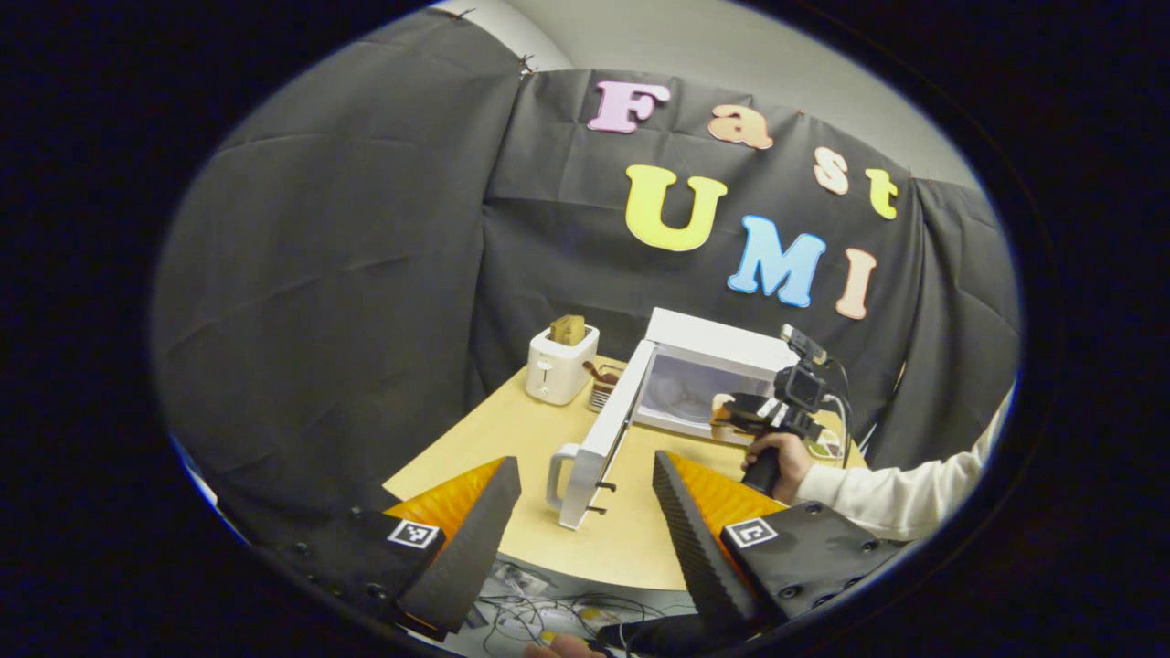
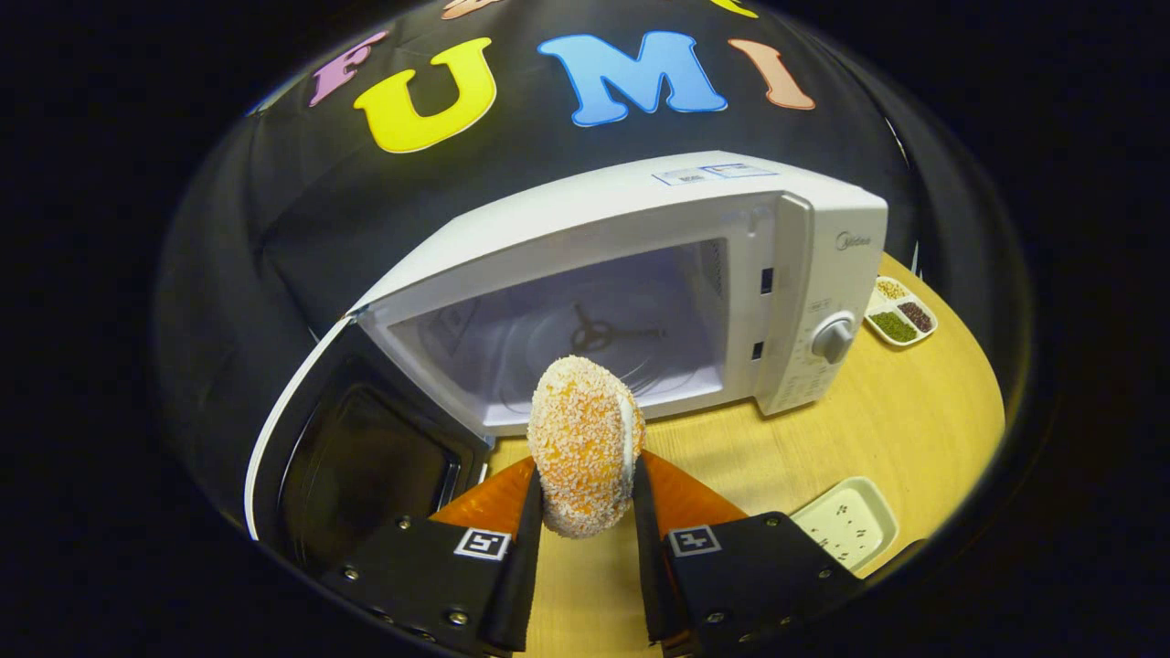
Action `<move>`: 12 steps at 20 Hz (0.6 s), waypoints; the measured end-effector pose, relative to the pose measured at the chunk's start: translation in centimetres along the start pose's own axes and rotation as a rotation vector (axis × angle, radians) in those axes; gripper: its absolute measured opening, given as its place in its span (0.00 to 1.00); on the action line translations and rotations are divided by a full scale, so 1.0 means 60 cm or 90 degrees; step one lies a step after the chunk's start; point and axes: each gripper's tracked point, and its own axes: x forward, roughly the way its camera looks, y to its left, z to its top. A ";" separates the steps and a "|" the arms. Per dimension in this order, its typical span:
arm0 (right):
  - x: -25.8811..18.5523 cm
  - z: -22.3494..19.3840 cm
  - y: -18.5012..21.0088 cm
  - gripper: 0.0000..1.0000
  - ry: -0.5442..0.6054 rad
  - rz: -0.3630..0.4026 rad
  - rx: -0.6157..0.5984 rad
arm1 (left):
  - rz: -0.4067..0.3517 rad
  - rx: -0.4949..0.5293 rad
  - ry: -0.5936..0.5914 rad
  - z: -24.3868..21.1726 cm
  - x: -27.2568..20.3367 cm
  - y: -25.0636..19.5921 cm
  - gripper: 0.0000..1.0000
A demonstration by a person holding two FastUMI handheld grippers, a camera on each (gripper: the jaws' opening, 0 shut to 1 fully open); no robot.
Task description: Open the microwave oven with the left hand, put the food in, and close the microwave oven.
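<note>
**Crumbed bun at the mouth of the open microwave**

Orange and crumb-coated, the one piece of food (image 2: 585,443) is clenched upright between both pads of the right gripper (image 2: 585,512), just in front of the microwave (image 2: 640,274) and level with its open cavity. The door (image 2: 356,457) stands swung wide to the left of the cavity, so the opening step looks done; the step in hand is the loading. Next, I judge, the bun must travel forward over the sill onto the cavity floor, then the fingers must let go and back out before the door is pushed to.

The left gripper (image 1: 585,512) is spread wide and grasps nothing, hanging well back from the microwave, facing the door's edge and its handle (image 1: 559,475).

Counted: one microwave, one bun, two grippers. Left of the microwave stands one toaster (image 1: 559,366) holding bread; right of it one divided dish of grains (image 2: 900,313); nearer, one pale speckled dish (image 2: 845,523), all on the wooden table (image 2: 823,429).
</note>
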 end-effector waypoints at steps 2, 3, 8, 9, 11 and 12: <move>0.047 0.011 0.000 0.48 -0.005 -0.003 0.041 | 0.021 -0.007 0.025 -0.009 0.012 0.007 0.95; 0.069 0.016 -0.002 0.48 -0.010 -0.004 0.056 | 0.030 -0.009 0.040 -0.016 0.017 0.008 0.98; 0.151 0.042 -0.014 0.48 -0.055 -0.015 0.105 | 0.054 0.022 0.097 -0.045 0.046 -0.003 0.98; 0.163 0.046 -0.015 0.48 -0.063 -0.015 0.112 | 0.059 0.028 0.108 -0.051 0.054 -0.004 0.95; 0.180 0.051 -0.014 0.49 -0.069 -0.013 0.134 | 0.068 0.024 0.125 -0.061 0.062 -0.007 0.98; 0.188 0.061 -0.016 0.49 -0.088 -0.015 0.141 | 0.071 0.022 0.132 -0.064 0.061 -0.011 0.98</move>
